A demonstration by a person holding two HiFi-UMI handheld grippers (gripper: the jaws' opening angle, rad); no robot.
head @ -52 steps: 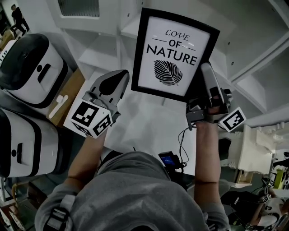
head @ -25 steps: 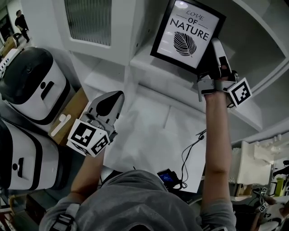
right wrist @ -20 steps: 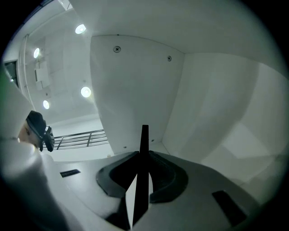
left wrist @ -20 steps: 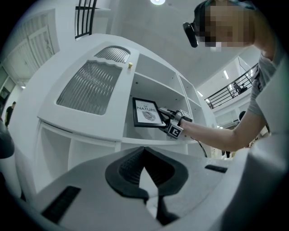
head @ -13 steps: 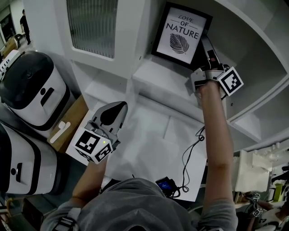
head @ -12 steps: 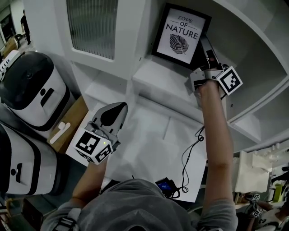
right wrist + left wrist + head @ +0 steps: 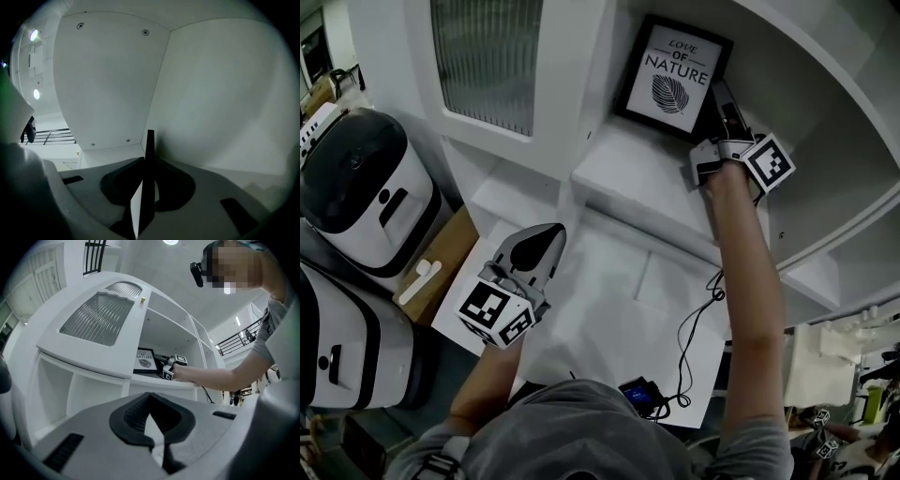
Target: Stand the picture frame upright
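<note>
The black picture frame [image 7: 671, 75], with a leaf print and the words LOVE OF NATURE, stands nearly upright in a white shelf compartment [image 7: 628, 173], close to the back wall. My right gripper [image 7: 719, 91] is shut on its right edge. In the right gripper view the frame [image 7: 149, 159] shows edge-on between the pads. My left gripper [image 7: 544, 232] hangs shut and empty over the white table [image 7: 619, 309], well below the shelf. From the left gripper view the frame [image 7: 145, 361] and the right gripper [image 7: 168, 365] appear small and far off.
Two white and black appliances [image 7: 366, 178] [image 7: 342, 337] stand at the left beside a brown box [image 7: 441, 253]. A cabinet door with ribbed glass [image 7: 483, 56] is left of the compartment. A cable and small device [image 7: 642, 394] lie at the table's near edge.
My right gripper has carried the frame up and away from me, into the shelf compartment. Over the last half second it moved only slightly. The left gripper stayed low and shut.
</note>
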